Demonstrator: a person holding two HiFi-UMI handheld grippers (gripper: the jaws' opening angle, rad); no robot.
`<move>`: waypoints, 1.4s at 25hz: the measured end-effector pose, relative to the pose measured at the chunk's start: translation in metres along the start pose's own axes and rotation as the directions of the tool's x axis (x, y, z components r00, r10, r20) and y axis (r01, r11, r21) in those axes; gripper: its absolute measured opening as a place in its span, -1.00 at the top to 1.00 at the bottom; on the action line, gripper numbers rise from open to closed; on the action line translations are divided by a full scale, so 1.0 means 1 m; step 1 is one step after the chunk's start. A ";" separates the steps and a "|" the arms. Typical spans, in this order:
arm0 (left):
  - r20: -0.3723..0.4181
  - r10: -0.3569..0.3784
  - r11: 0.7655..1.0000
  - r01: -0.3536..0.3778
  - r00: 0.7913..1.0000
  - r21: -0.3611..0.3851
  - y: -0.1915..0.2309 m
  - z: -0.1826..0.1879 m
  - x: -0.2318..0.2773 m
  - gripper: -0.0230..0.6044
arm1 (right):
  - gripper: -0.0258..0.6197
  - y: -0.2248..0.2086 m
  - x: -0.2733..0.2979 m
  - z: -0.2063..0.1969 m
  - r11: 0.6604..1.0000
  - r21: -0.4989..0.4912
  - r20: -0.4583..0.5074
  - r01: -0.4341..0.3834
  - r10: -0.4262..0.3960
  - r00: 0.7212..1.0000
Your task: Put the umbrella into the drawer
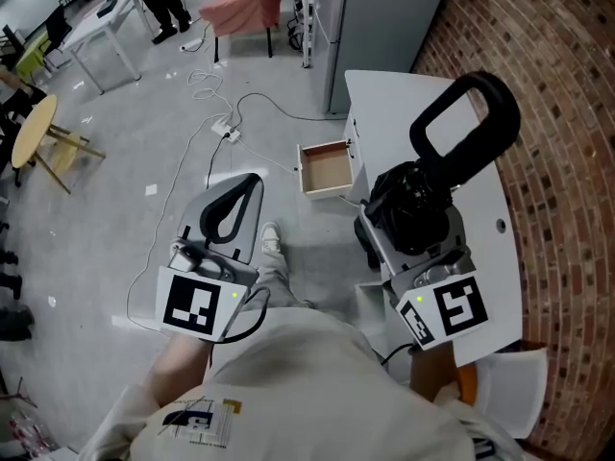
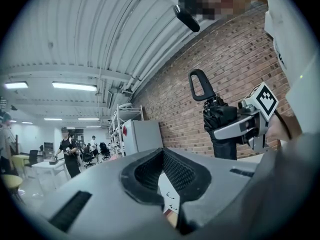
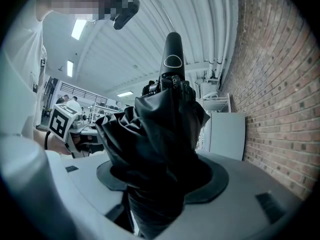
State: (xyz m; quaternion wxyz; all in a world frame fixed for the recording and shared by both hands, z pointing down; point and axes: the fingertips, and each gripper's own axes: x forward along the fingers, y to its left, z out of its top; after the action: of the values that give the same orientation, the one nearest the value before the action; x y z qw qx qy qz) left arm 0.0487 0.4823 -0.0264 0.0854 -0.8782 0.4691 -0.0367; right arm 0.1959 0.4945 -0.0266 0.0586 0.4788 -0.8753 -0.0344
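A folded black umbrella (image 1: 415, 211) with a black loop handle (image 1: 468, 113) stands upright in my right gripper (image 1: 413, 221), which is shut on its bunched fabric. In the right gripper view the umbrella (image 3: 157, 134) fills the space between the jaws, handle tip (image 3: 173, 54) pointing up. From the left gripper view the umbrella (image 2: 220, 129) and the right gripper (image 2: 245, 126) show at the right. A small wooden drawer (image 1: 325, 169) stands pulled open from the white cabinet (image 1: 404, 94), ahead and left of the umbrella. My left gripper (image 1: 252, 181) hangs over the floor at lower left, jaws together and empty.
The brick wall (image 1: 548, 84) runs along the right. A white cable and power strip (image 1: 229, 131) lie on the grey floor beyond the left gripper. A round wooden table (image 1: 34, 133), desks and people are at the far left. The person's shoe (image 1: 272, 241) shows below the drawer.
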 end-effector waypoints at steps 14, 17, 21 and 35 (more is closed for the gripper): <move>-0.018 -0.044 0.999 0.044 0.999 -0.025 0.041 -0.035 0.062 0.90 | 0.07 -0.029 0.071 -0.039 1.000 -0.002 -0.109 0.003 -0.003 0.994; -0.026 -0.048 0.998 0.047 0.998 -0.035 0.062 -0.044 0.082 0.90 | 0.07 -0.037 0.101 -0.047 1.000 -0.003 -0.142 -0.007 0.006 0.990; -0.048 -0.049 0.997 0.046 0.998 -0.061 0.098 -0.062 0.110 0.90 | 0.07 -0.046 0.148 -0.058 1.000 -0.001 -0.190 -0.021 0.021 0.981; -0.133 -0.096 0.990 0.082 0.986 -0.113 0.243 -0.125 0.241 0.90 | 0.07 -0.098 0.338 -0.100 0.999 0.046 -0.360 -0.010 0.026 0.933</move>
State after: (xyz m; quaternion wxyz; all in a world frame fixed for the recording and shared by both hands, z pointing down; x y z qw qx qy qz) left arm -0.0339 0.1353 0.0481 0.0037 -0.8970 0.4354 -0.0758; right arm 0.1102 0.1568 0.0852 0.2078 0.4700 -0.8547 0.0734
